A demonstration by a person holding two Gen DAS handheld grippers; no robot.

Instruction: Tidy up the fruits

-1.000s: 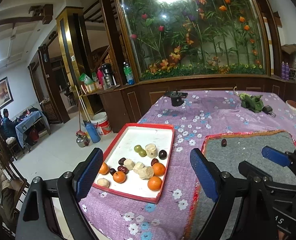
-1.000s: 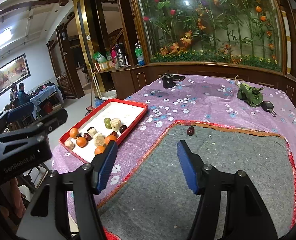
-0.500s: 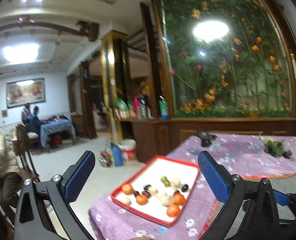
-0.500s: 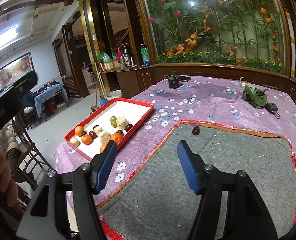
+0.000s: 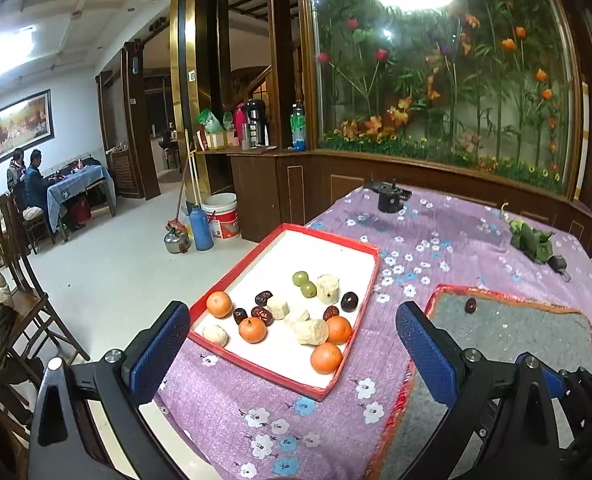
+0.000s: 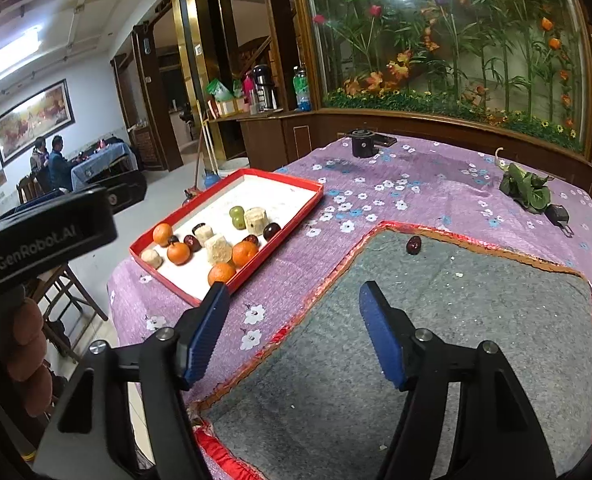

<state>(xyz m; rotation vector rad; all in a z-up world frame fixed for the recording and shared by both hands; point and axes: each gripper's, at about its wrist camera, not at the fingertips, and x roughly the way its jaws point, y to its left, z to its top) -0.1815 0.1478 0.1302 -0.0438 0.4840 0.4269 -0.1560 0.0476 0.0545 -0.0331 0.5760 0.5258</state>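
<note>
- The left gripper (image 5: pixel 291 346) with blue pads was open and empty above the red-rimmed white tray (image 5: pixel 338 376) of fruits.
- The right gripper (image 6: pixel 293 334) was open, empty, over the grey felt mat (image 6: pixel 436 340).
- One dark red date (image 6: pixel 413 245) lay near the mat's far edge.

Table in purple floral cloth (image 5: pixel 436 240), red fruit tray (image 5: pixel 370 280), grey red-edged mat (image 6: pixel 456 320), black cylinder (image 6: pixel 363 143)

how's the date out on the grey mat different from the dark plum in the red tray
The date lies alone on the grey mat; the plum sits in the red tray beside other fruit. The date looks wrinkled and reddish brown; the plum looks smooth, rounder and nearly black. Both are small and dark, and neither is held.
</note>
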